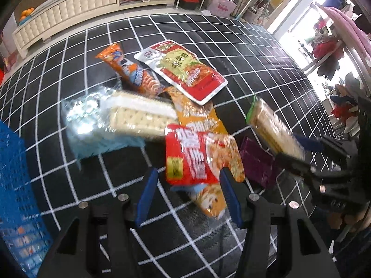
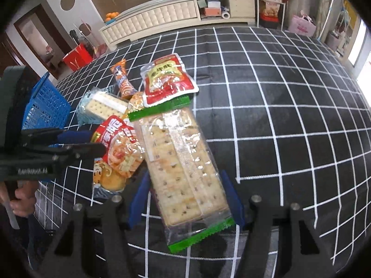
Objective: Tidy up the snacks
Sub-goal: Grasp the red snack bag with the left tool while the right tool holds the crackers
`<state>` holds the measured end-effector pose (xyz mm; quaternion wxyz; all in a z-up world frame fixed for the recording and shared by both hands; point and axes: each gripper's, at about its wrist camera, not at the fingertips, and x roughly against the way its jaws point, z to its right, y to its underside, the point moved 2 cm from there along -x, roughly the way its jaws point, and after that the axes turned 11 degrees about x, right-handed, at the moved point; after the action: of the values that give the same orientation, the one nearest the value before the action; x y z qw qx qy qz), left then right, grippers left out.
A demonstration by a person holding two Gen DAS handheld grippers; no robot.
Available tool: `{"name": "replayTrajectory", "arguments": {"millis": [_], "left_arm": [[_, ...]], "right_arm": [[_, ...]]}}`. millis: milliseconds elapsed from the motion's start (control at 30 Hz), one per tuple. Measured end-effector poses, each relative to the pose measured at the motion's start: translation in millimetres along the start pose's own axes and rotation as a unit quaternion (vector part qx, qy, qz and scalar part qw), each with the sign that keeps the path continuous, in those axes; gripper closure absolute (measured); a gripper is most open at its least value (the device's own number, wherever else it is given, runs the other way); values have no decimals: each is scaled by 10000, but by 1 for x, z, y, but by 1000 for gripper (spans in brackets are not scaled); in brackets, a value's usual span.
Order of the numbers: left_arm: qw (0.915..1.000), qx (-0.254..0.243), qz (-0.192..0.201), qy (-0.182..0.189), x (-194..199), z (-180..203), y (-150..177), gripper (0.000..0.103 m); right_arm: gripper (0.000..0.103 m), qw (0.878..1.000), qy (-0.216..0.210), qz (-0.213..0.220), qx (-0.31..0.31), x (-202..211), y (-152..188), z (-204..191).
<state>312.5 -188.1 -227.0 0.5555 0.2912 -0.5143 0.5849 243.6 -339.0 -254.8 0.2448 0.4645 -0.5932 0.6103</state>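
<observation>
At the far left stands the blue basket, and through its lattice some packets seem to lie inside already, though too blurred to name. So a start has likely been made, but most of the sorting is left.

Just right of the basket, on the black grid cloth, the pile remains: a clear cracker pack, an orange biscuit tube behind it, a red-and-white pouch, and nearer the camera a red snack bag lying on an orange bag. A purple packet sits beside them.

The left gripper hangs over the red snack bag with its jaws half wide; its blue pads flank the bag's lower edge, and nothing looks pinched.

Further right, the right gripper holds a green-edged cracker pack across its width, lifted clear of the cloth. The pads sit at both long sides.

By my reckoning, this pack goes to the basket next, and at least six packets still wait.
</observation>
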Motion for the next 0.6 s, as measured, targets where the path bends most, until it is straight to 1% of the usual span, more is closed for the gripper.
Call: {"name": "replayTrajectory", "arguments": {"millis": [100, 133, 167, 200, 333, 400, 467, 500, 600], "left_arm": [[9996, 156, -143, 189, -11, -2, -9, 50], [9994, 189, -157, 245, -12, -2, -11, 56], [9992, 199, -177, 284, -17, -1, -14, 67], [9990, 202, -227, 329, -21, 0, -16, 74], [9974, 192, -410, 558, -28, 5, -17, 88], [9979, 96, -278, 580, -26, 11, -16, 90], [9979, 30, -252, 588, -25, 15, -14, 95], [9976, 29, -251, 642, -24, 18, -14, 96], [9981, 9, -151, 599, -23, 24, -12, 98]], "right_arm": [[37, 10000, -15, -14, -96, -4, 1, 5], [37, 9999, -19, -12, -120, -4, 2, 6], [37, 9999, -22, -11, -146, -5, 2, 7], [37, 9999, -17, -17, -161, -5, 3, 8], [37, 9999, -9, -21, -156, -6, 3, 8], [39, 9999, -4, -14, -158, -6, 3, 7], [39, 9998, -7, -16, -181, -5, 3, 6], [40, 9998, -6, 7, -201, -4, 3, 5], [41, 9998, 24, 90, -184, 2, 2, 4]]}}
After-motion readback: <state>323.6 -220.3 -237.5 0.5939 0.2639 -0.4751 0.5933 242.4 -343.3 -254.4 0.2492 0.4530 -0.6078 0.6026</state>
